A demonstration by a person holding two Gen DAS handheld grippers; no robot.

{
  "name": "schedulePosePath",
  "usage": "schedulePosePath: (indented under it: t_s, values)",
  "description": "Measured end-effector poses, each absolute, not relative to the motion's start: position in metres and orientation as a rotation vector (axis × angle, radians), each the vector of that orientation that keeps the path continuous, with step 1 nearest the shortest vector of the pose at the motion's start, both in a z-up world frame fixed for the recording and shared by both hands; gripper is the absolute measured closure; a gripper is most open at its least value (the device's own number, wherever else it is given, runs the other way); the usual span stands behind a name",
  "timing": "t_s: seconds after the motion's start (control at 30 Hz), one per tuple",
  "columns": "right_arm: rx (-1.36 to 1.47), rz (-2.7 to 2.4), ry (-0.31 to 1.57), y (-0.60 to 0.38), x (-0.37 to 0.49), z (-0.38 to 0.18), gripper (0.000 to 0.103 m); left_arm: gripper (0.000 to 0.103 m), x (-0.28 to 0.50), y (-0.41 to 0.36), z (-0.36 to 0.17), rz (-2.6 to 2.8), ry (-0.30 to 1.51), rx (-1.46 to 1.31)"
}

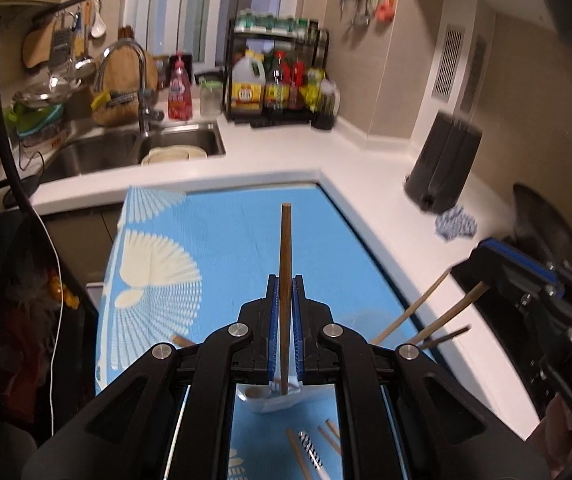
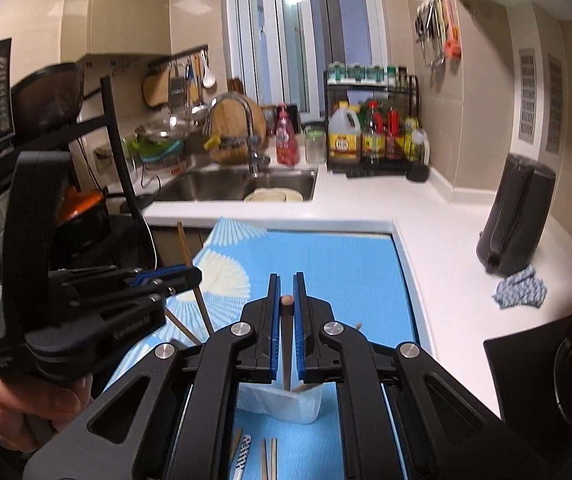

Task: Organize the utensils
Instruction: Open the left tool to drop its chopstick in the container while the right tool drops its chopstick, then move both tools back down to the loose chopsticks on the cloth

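My left gripper (image 1: 285, 282) is shut on a dark brown chopstick (image 1: 285, 248) that stands upright, its lower end in a white cup (image 1: 273, 398) on the blue mat (image 1: 225, 240). My right gripper (image 2: 286, 280) is shut on another chopstick (image 2: 287, 301), seen end-on, above the same white cup (image 2: 286, 404). Several loose chopsticks (image 1: 328, 438) and a striped utensil (image 1: 313, 454) lie on the mat in front of the cup. More chopsticks (image 1: 442, 312) lean out of the cup to the right. The left gripper also shows in the right wrist view (image 2: 189, 276).
A white counter (image 1: 366, 184) runs around the mat. A dark knife block (image 1: 442, 164) and a blue cloth (image 1: 456, 224) stand at the right, a black hob (image 2: 534, 364) near the front right. The sink (image 1: 125, 148), tap and a bottle rack (image 1: 281, 80) are behind.
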State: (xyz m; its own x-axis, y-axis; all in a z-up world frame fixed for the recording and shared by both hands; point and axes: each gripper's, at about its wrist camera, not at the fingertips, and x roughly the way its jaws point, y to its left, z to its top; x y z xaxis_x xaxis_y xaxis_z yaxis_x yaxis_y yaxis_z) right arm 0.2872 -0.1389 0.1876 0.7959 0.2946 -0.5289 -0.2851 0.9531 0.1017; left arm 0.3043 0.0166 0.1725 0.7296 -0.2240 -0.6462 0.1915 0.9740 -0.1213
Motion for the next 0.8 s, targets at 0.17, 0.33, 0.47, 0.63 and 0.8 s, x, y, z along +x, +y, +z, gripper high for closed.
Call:
schedulePosePath:
  t_s: [0.17,0.33,0.47,0.63,0.8]
  values:
    - [0.043,0.286,0.562,-0.148,0.278,0.187,0.079,0.087,0.295,0.013,0.171,-0.199,0.707,-0.008]
    - [0.045,0.275,0.501,-0.156,0.247,0.198,0.076,0.081,0.272,0.015,0.185,-0.186,0.670,-0.002]
    - [0.045,0.267,0.460,-0.162,0.219,0.200,0.076,0.081,0.250,0.015,0.194,-0.178,0.639,0.004]
    - [0.054,0.265,0.441,-0.167,0.186,0.192,0.076,0.081,0.226,0.021,0.196,-0.169,0.626,-0.010]
    - [0.052,0.262,0.441,-0.169,0.158,0.176,0.076,0.081,0.206,0.027,0.189,-0.163,0.627,-0.023]
